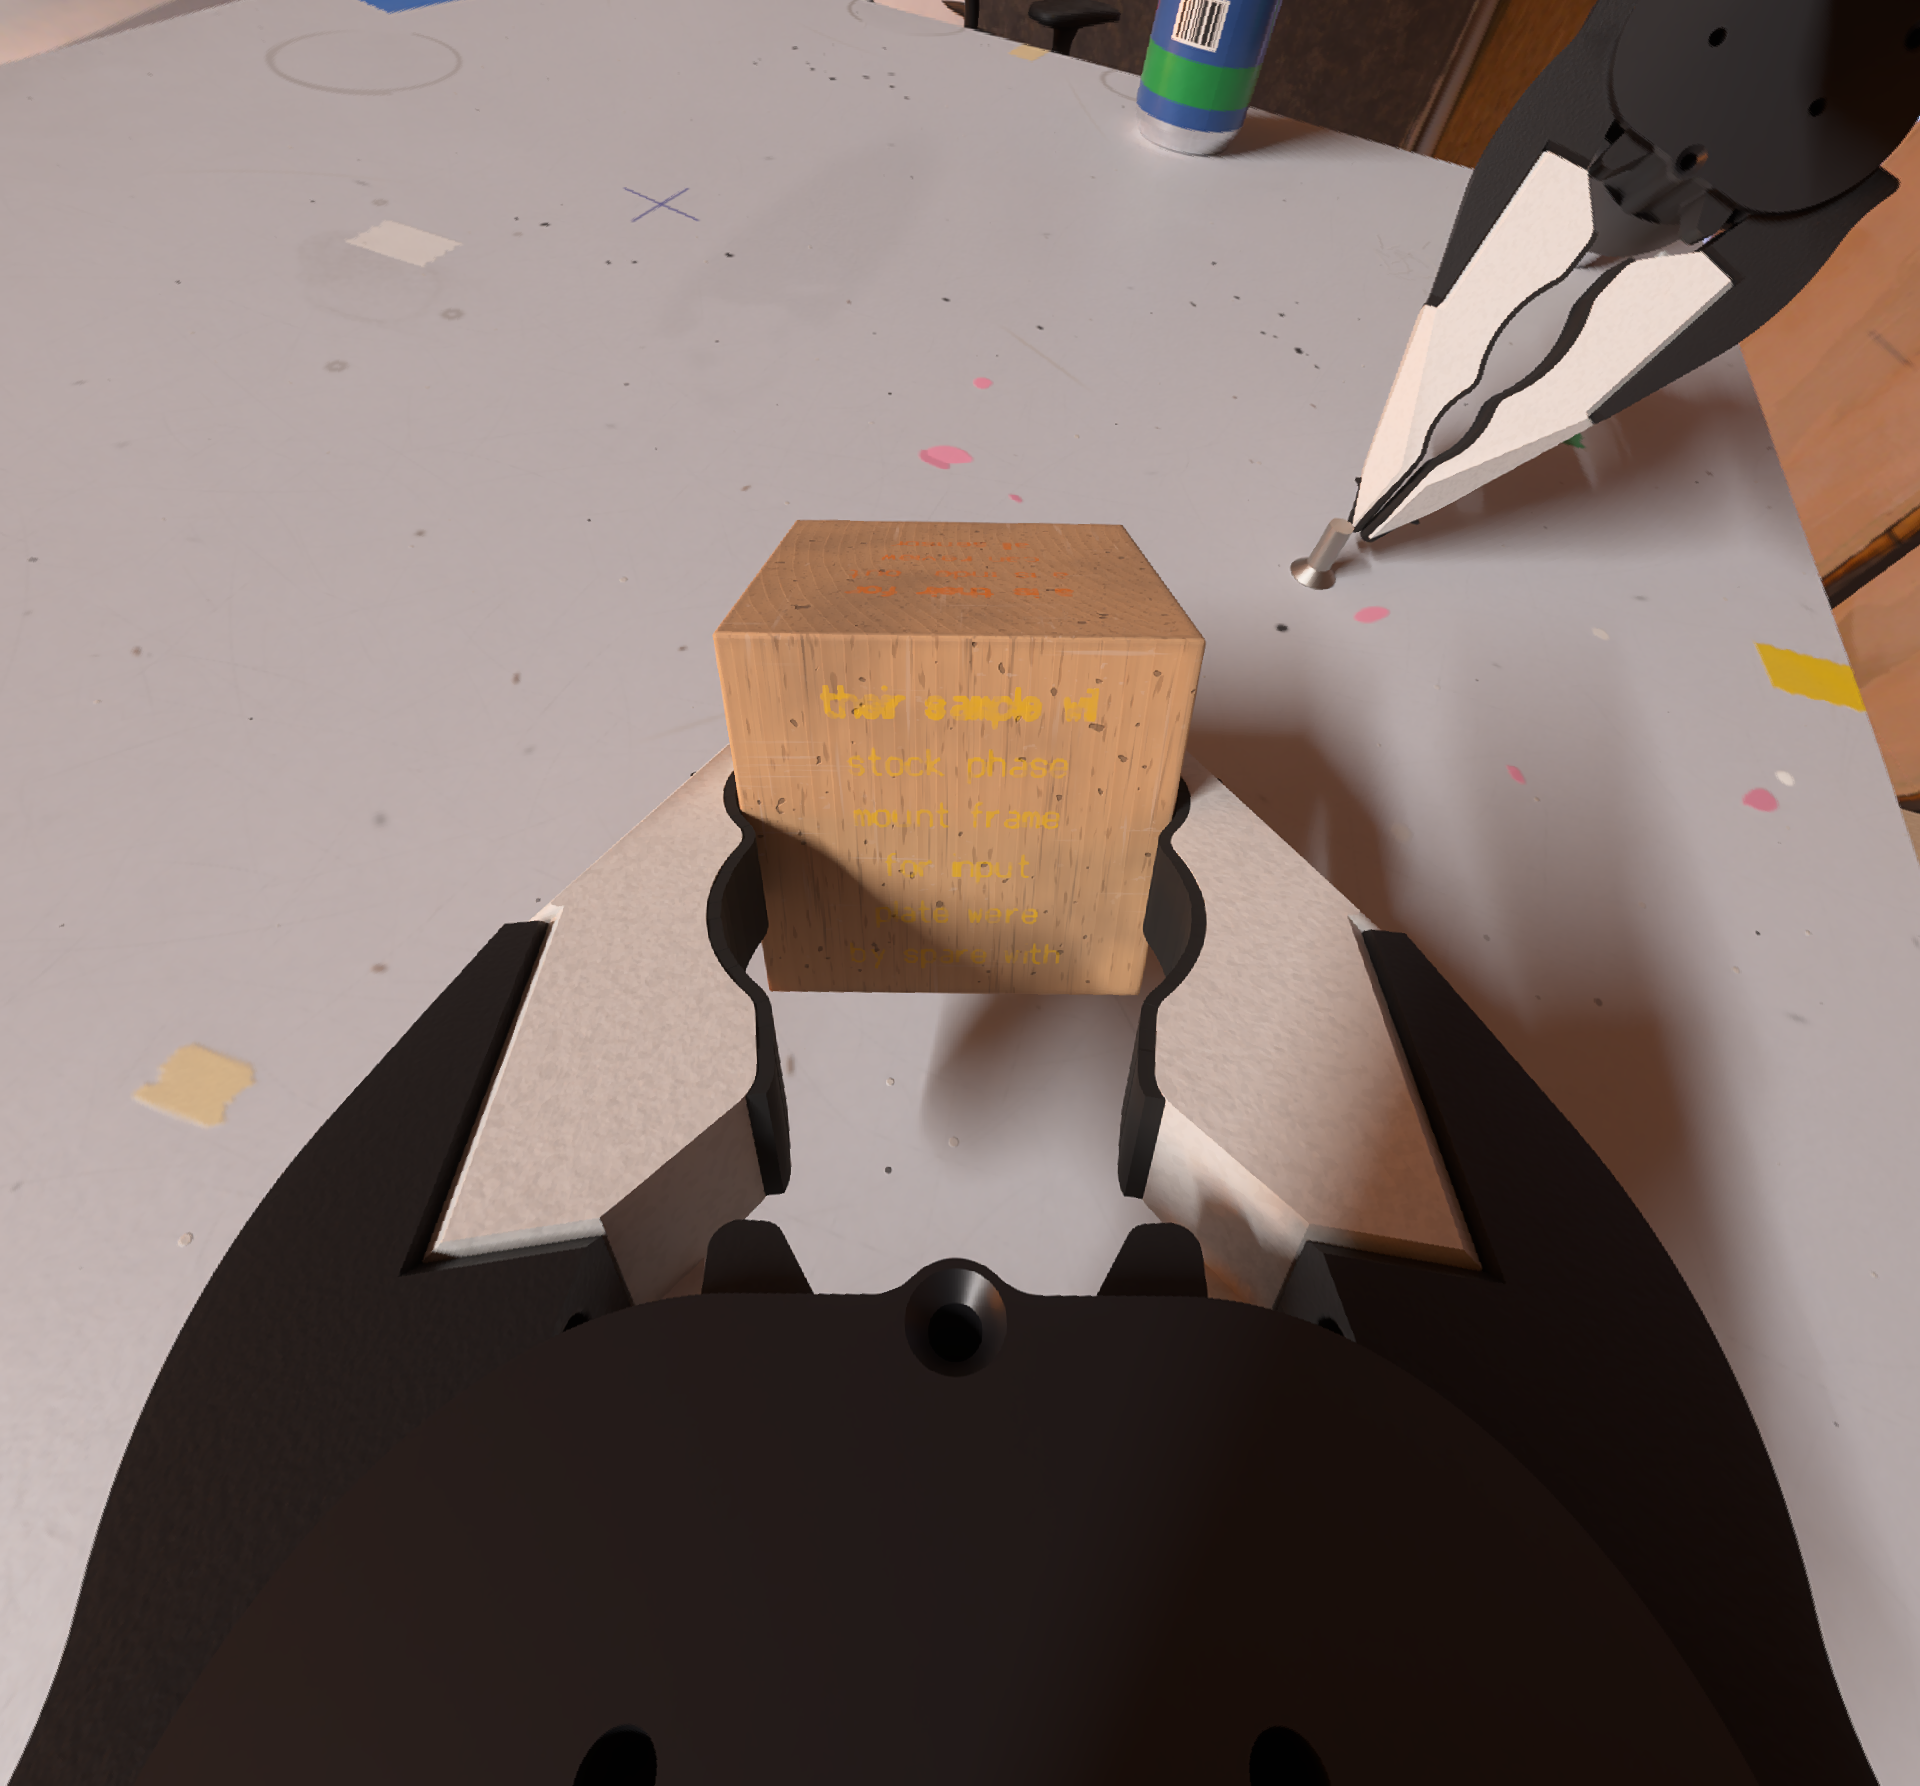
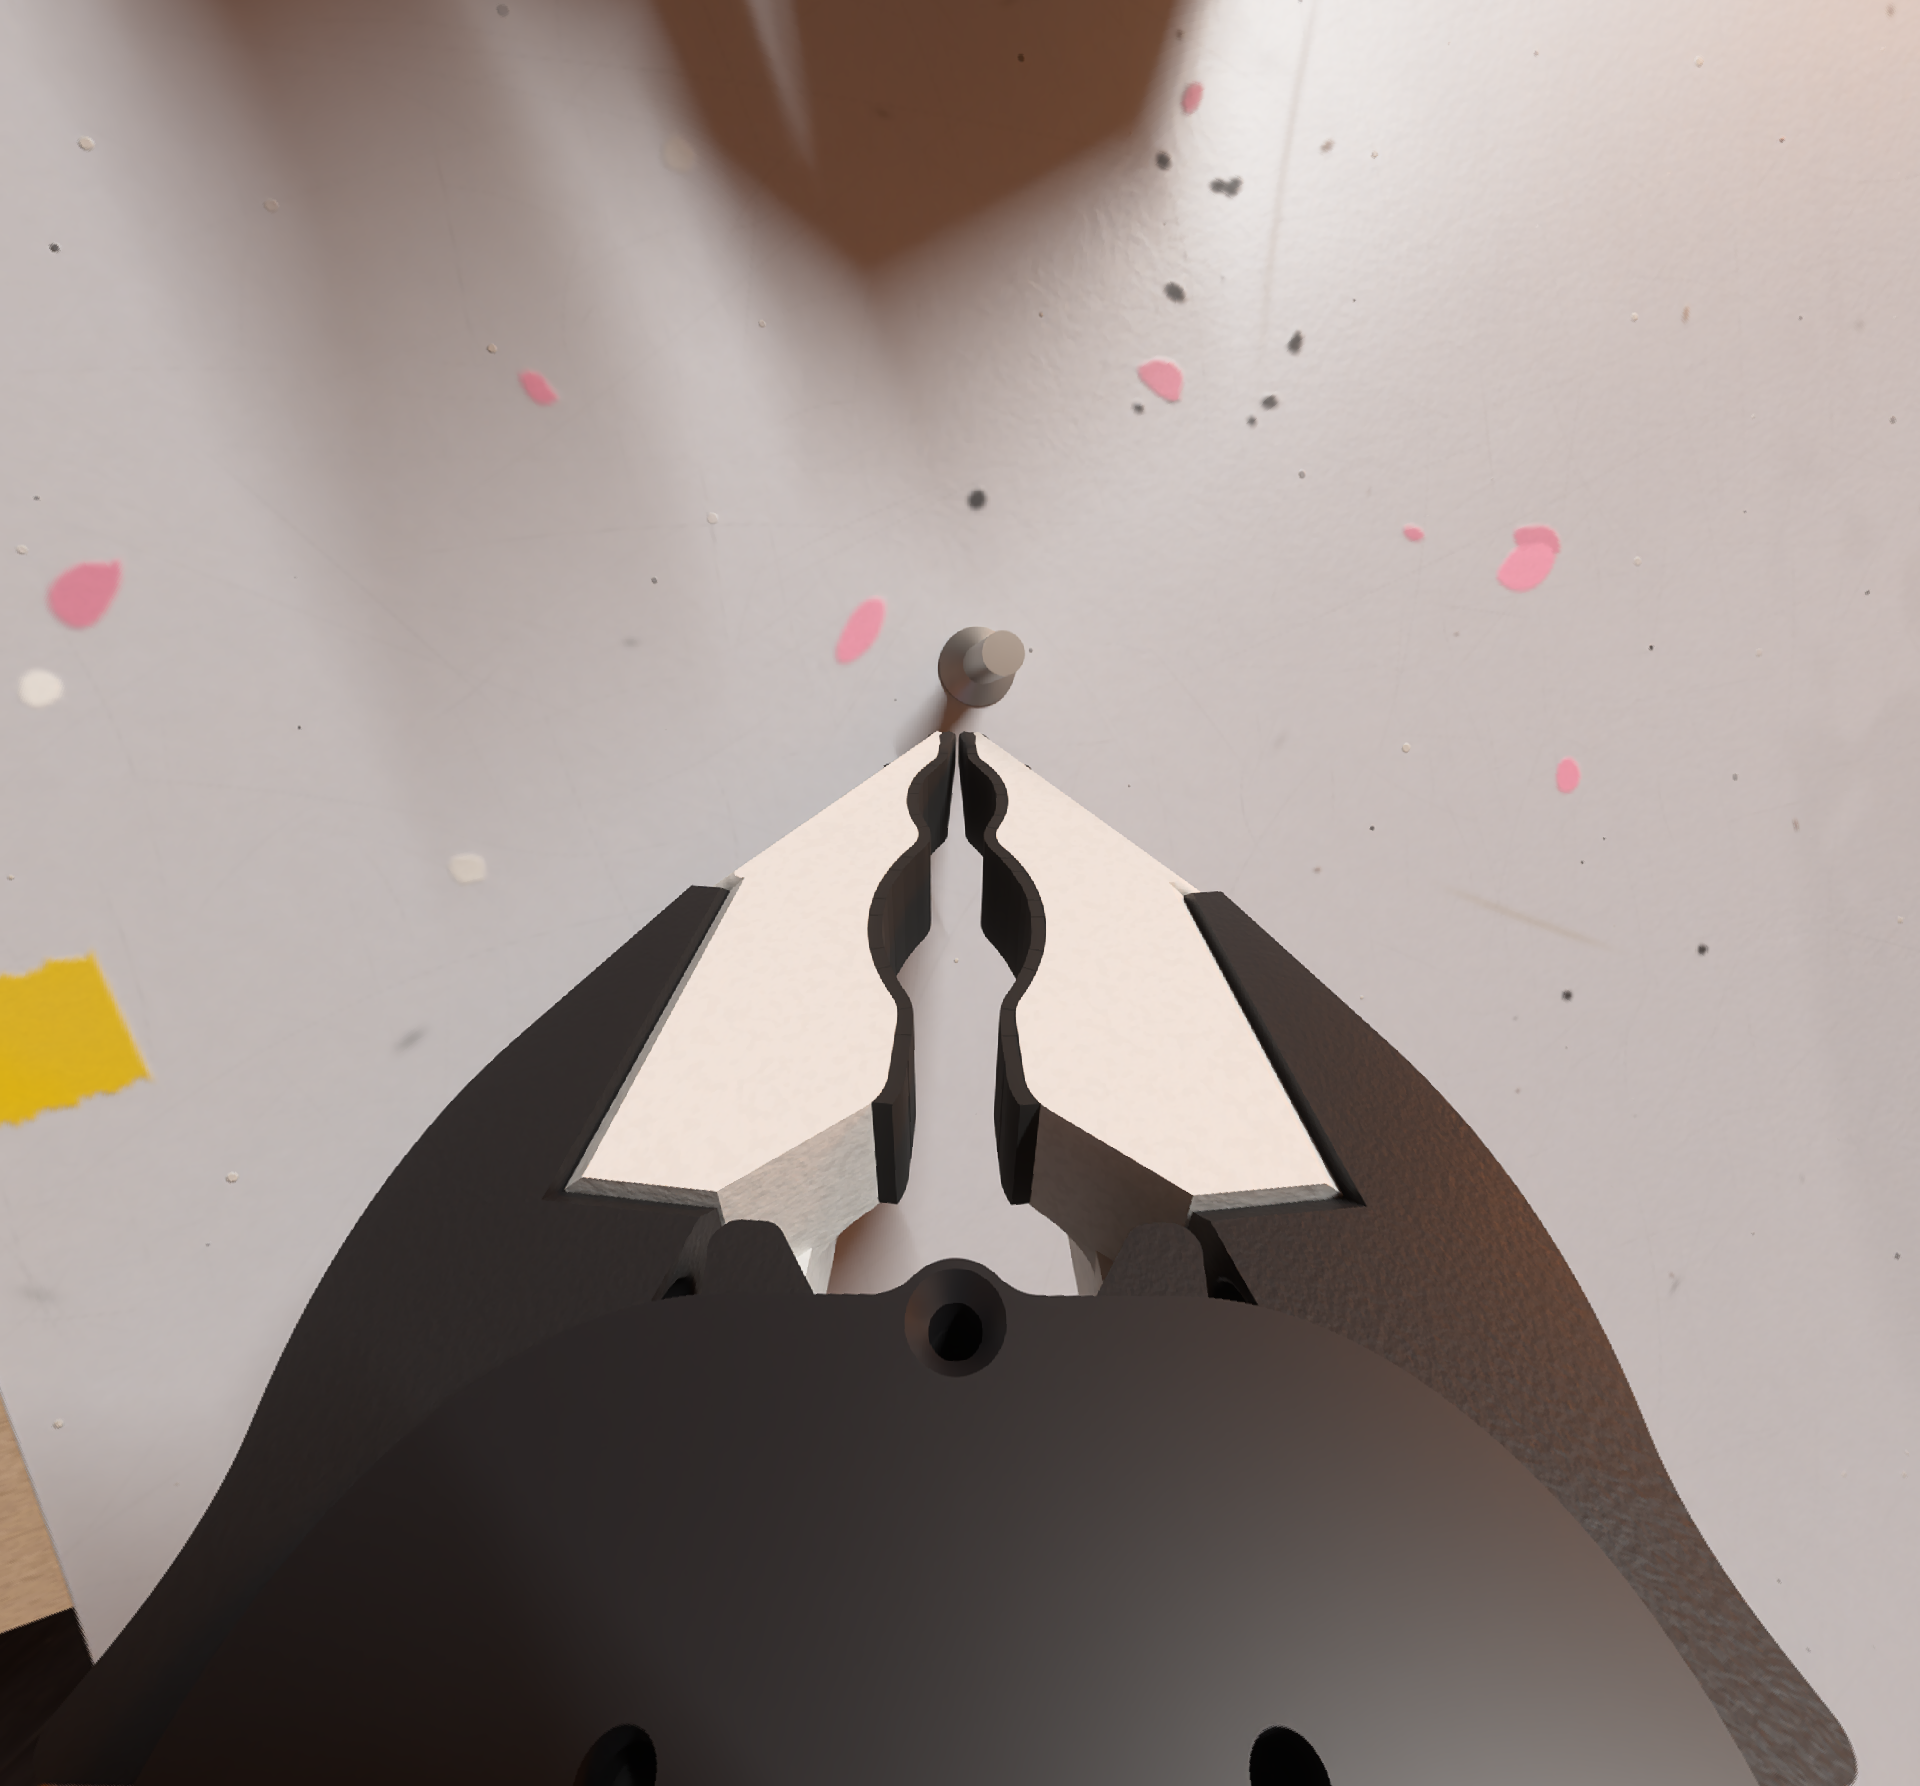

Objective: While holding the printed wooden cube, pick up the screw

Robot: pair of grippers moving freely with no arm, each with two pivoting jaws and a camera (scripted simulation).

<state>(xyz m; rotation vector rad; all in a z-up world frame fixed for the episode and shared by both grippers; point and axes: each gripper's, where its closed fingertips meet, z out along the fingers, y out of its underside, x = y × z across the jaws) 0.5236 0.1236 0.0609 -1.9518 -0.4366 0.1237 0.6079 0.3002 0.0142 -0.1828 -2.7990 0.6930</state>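
Note:
The printed wooden cube point(image 1: 956, 749) is a light brown block with yellow print on its faces. My left gripper point(image 1: 956, 780) is shut on its two sides and holds it upright over the grey table point(image 1: 416, 593). The screw point(image 1: 1317, 560) is small and silvery and lies on the table to the right of the cube. It also shows in the right wrist view point(image 2: 982, 668). My right gripper point(image 2: 956, 739) is shut and empty, its tips pointing down just short of the screw. The right gripper also shows in the left wrist view point(image 1: 1363, 531).
A tall blue and green can point(image 1: 1210, 11) stands at the table's far edge. The table's right edge point(image 1: 1808, 510) runs close behind the right gripper. A yellow tape patch point(image 1: 1808, 676) and pink paint spots mark the top near the screw.

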